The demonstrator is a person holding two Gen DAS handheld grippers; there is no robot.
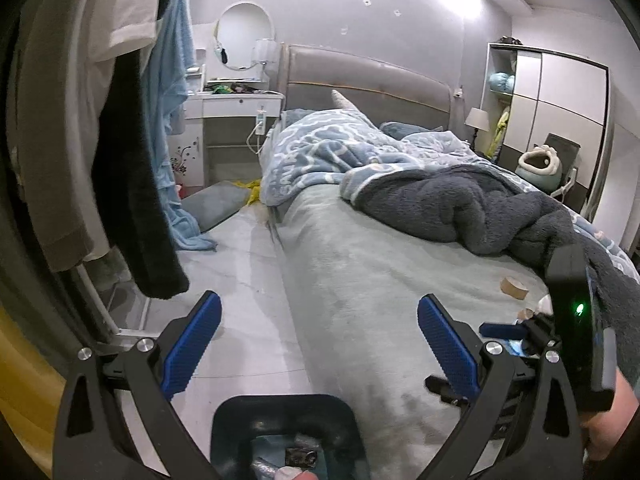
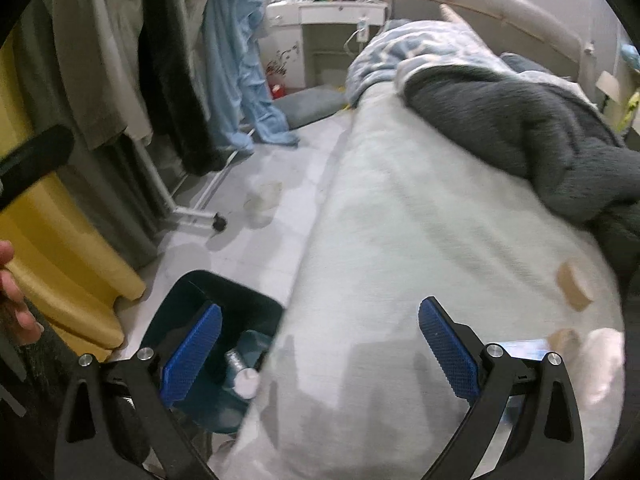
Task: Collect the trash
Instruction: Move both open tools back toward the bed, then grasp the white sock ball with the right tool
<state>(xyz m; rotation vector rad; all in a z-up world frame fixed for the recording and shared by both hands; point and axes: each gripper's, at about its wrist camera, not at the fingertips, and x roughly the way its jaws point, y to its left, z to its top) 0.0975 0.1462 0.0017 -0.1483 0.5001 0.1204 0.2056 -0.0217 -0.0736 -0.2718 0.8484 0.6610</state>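
Observation:
A dark blue trash bin (image 1: pixel 280 412) stands on the floor beside the bed, with a bottle and wrappers inside; it also shows in the right wrist view (image 2: pixel 240 300). My left gripper (image 1: pixel 320 344) is open and empty above the bin and the bed's edge. My right gripper (image 2: pixel 320 344) is open and empty over the bed's near edge; its body shows in the left wrist view (image 1: pixel 576 320). On the sheet lie a brown tape roll (image 1: pixel 513 287) (image 2: pixel 574 284), a small cardboard tube (image 1: pixel 526 314) (image 2: pixel 564 340) and a white crumpled piece (image 2: pixel 600 364).
The bed (image 1: pixel 360 260) carries a dark grey blanket (image 1: pixel 480 208) and a blue patterned quilt (image 1: pixel 320 148). Clothes hang on a rack at the left (image 1: pixel 120 160). A clear cup-like item (image 2: pixel 264 198) lies on the floor. A yellow object (image 2: pixel 60 260) stands at left.

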